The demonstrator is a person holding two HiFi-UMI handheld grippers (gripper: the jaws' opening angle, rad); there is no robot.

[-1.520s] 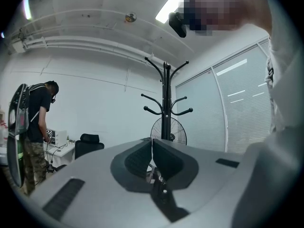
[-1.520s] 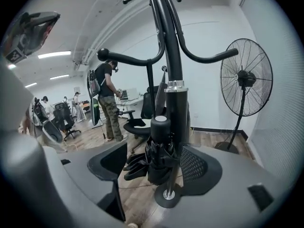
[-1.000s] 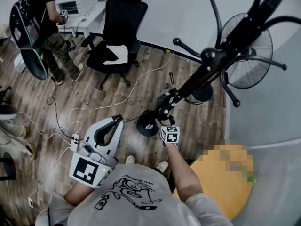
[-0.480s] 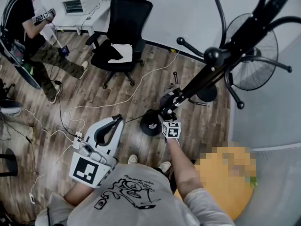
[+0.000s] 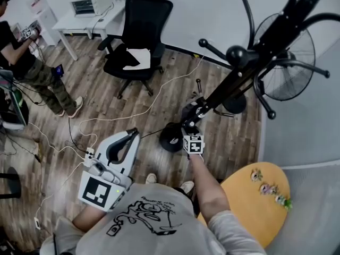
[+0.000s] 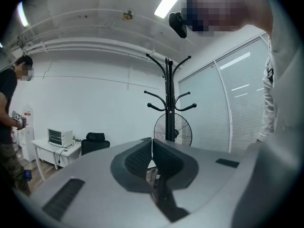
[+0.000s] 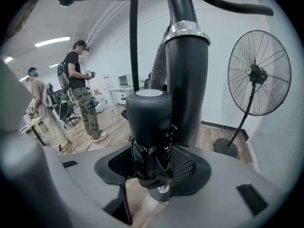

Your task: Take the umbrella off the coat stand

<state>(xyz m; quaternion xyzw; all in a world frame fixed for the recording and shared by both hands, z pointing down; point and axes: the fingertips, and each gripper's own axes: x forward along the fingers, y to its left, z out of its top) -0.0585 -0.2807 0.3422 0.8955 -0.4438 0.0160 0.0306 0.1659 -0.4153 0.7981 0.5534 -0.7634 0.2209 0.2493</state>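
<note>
A folded black umbrella [image 7: 148, 127] hangs by its strap [image 7: 134, 42] from a hook of the black coat stand [image 7: 187, 80], close against the pole. My right gripper [image 7: 152, 164] has just been closing its jaws, and the pads now press on the umbrella's bunched fabric below the thick handle. In the head view the right gripper [image 5: 189, 127] sits low on the stand's pole [image 5: 239, 76], at the umbrella [image 5: 192, 112]. The left gripper [image 5: 127, 138] is held back near my body, shut with nothing between its jaws, as the left gripper view [image 6: 152, 148] also shows.
A pedestal fan [image 5: 279, 68] stands right behind the stand. The stand's round base [image 5: 171, 138] rests on wood floor crossed by white cables [image 5: 133, 116]. A black office chair [image 5: 135, 36], a white desk [image 5: 87, 9], a person [image 5: 26, 62] and an orange round table [image 5: 260, 201] surround me.
The person at the back left has walked toward the far left. My right gripper has sunk slightly along the stand at the umbrella. The left gripper has stayed put.
</note>
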